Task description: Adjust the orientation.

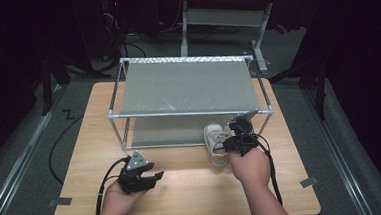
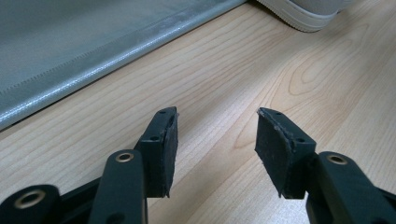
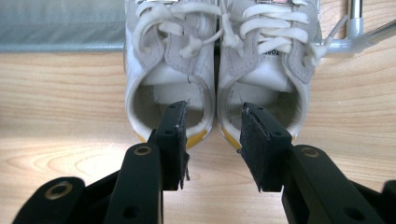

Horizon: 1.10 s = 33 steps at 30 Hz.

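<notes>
The right gripper (image 3: 212,140) gapes over the heels of paired white shoes (image 3: 217,70); the left gripper (image 2: 215,149) rests wide on the counter (image 1: 193,187).

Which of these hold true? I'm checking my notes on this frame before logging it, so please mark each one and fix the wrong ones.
1. The right gripper has one jaw in each white shoe, astride the two heels. True.
2. The left gripper holds a shoe. False: it is open over the bare wooden table.
3. The shoes sit on top of the grey shelf rack. False: they stand on the table at the rack's front right corner.
4. Both shoes are laced. True.
5. The shoes lie apart. False: they stand side by side, touching.
</notes>
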Available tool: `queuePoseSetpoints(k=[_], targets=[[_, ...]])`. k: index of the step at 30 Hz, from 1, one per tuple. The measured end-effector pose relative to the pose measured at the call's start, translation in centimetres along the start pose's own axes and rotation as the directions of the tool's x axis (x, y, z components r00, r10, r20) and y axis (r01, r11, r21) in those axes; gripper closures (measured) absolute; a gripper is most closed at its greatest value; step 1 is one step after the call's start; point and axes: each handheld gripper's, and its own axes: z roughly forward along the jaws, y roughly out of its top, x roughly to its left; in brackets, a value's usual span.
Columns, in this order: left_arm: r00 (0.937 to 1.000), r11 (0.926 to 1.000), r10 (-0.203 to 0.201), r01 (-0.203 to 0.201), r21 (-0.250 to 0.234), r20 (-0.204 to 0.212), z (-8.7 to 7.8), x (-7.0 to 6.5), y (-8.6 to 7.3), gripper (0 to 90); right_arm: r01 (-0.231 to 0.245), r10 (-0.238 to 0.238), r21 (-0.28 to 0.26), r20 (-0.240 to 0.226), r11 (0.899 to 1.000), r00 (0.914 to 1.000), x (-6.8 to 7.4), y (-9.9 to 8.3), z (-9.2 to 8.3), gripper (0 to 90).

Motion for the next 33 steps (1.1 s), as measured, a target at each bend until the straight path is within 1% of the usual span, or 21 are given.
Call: queuePoseSetpoints(k=[8,10,11,12,13,14,15,16,18,19,20,21,24,25,26,27,28,29,31,32,33], targets=[[0.9998,0.9997,0.022,-0.022,-0.005,0.000,0.1,-0.7,0.1,49.7,0.045,-0.050,-0.082,-0.060,0.996,0.9970,-2.4,-3.2,-0.1,61.7],[0.9995,0.9995,0.030,-0.030,-0.005,-0.001,0.2,-0.9,0.1,49.9,0.062,-0.070,-0.108,-0.070,0.992,0.9950,-3.1,-4.3,0.0,61.5],[0.9992,0.9992,0.040,-0.040,-0.003,-0.002,0.4,-1.3,0.2,50.2,0.092,-0.103,-0.138,-0.069,0.986,0.9923,-3.6,-5.5,0.1,59.7],[0.9992,0.9992,0.040,-0.040,-0.003,-0.002,0.4,-1.3,0.2,50.2,0.092,-0.103,-0.138,-0.069,0.986,0.9923,-3.6,-5.5,0.1,59.7],[0.9987,0.9987,0.050,-0.050,-0.003,-0.007,0.5,-1.8,0.3,50.4,0.131,-0.145,-0.178,-0.069,0.975,0.9871,-4.0,-6.7,0.3,57.2],[0.9987,0.9987,0.050,-0.050,-0.003,-0.007,0.5,-1.8,0.3,50.5,0.131,-0.145,-0.178,-0.069,0.975,0.9871,-4.0,-6.7,0.3,57.2],[0.9983,0.9984,0.057,-0.057,-0.006,-0.009,0.7,-2.4,0.4,50.7,0.156,-0.175,-0.215,-0.072,0.964,0.9820,-4.5,-7.9,0.7,55.0],[0.9983,0.9984,0.057,-0.057,-0.006,-0.009,0.7,-2.4,0.4,50.9,0.156,-0.175,-0.215,-0.072,0.964,0.9820,-4.5,-7.9,0.7,55.0],[0.9974,0.9975,0.070,-0.070,-0.008,-0.014,1.0,-3.2,0.5,50.9,0.183,-0.209,-0.264,-0.077,0.947,0.9748,-5.0,-9.1,1.2,54.7],[0.9966,0.9968,0.078,-0.079,-0.016,-0.026,1.3,-4.1,0.7,50.8,0.205,-0.231,-0.303,-0.055,0.931,0.9714,-5.4,-10.1,1.8,54.9],[0.9966,0.9968,0.078,-0.079,-0.016,-0.026,1.3,-4.1,0.7,50.7,0.205,-0.231,-0.303,-0.055,0.931,0.9714,-5.4,-10.1,1.8,54.9],[0.9977,0.9977,0.064,-0.064,-0.023,-0.025,1.7,-5.0,0.9,50.7,0.191,-0.224,-0.330,-0.065,0.924,0.9723,-6.0,-10.8,2.4,58.2],[0.9987,0.9988,0.042,-0.043,-0.025,-0.028,2.2,-5.8,1.3,50.8,0.170,-0.214,-0.344,-0.096,0.924,0.9720,-6.7,-11.1,3.1,58.0],[0.9972,0.9984,0.051,-0.053,-0.021,-0.054,2.9,-6.6,1.6,51.0,0.188,-0.241,-0.390,-0.090,0.901,0.9663,-7.1,-11.4,3.6,58.2],[0.9955,0.9982,0.056,-0.057,-0.017,-0.076,3.3,-7.0,1.7,51.0,0.198,-0.252,-0.407,-0.082,0.891,0.9642,-7.4,-11.5,3.9,58.4],[0.9955,0.9982,0.056,-0.057,-0.017,-0.076,3.3,-7.0,1.7,51.0,0.198,-0.252,-0.407,-0.082,0.891,0.9642,-7.4,-11.5,3.9,58.4],[0.9958,0.9990,0.039,-0.041,-0.019,-0.083,3.8,-7.3,1.8,51.0,0.206,-0.260,-0.424,-0.074,0.882,0.9627,-7.6,-11.6,4.2,58.7],[0.9964,0.9994,-0.017,0.014,-0.031,-0.084,4.8,-8.0,2.1,51.2,0.205,-0.271,-0.420,-0.102,0.884,0.9573,-8.1,-11.4,4.8,61.4],[0.9955,0.9989,-0.028,0.025,-0.039,-0.090,5.3,-8.5,2.2,52.7,0.204,-0.279,-0.422,-0.123,0.883,0.9524,-8.4,-11.3,4.9,66.0],[0.9933,0.9986,-0.033,0.028,-0.044,-0.111,6.5,-9.7,2.6,54.9,0.213,-0.295,-0.451,-0.119,0.866,0.9480,-8.6,-11.3,5.0,69.7],[0.9933,0.9986,-0.033,0.028,-0.044,-0.111,6.5,-9.7,2.6,57.2,0.218,-0.295,-0.464,-0.100,0.858,0.9503,-8.7,-11.3,5.0,73.1]])
